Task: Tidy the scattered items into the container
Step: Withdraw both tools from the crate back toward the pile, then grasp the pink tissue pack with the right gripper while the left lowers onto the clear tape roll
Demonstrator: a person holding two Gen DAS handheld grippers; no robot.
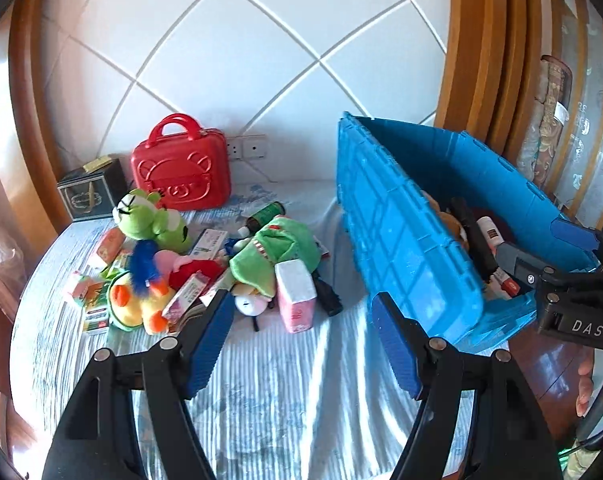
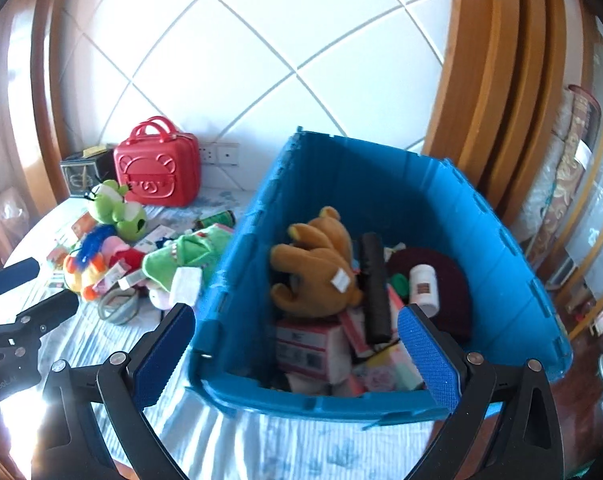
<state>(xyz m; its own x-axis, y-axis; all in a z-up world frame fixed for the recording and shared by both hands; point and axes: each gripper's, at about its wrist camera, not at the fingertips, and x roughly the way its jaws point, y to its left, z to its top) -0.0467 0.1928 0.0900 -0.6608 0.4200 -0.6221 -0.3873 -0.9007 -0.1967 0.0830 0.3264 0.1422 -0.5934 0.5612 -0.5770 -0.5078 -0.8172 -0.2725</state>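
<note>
Here, at the far left of the left wrist view, a dark box [image 1: 89, 194] and a red case [image 1: 181, 172] stand against the tiled wall. Below them the scattered toys sit heaped on the striped surface [image 1: 285, 392]: a green frog plush [image 1: 153, 220], a yellow duck plush [image 1: 141, 304], a green crocodile plush [image 1: 273, 252] and a pink tissue pack [image 1: 297, 296]. The left hand-held gripper [image 1: 301, 344] hangs over bare cloth, fingers apart, empty. Right of centre stands the blue container [image 2: 501, 264], holding a brown bear [image 2: 317, 268]. The right hand-held gripper [image 2: 297, 356] spreads empty at its near rim.
</note>
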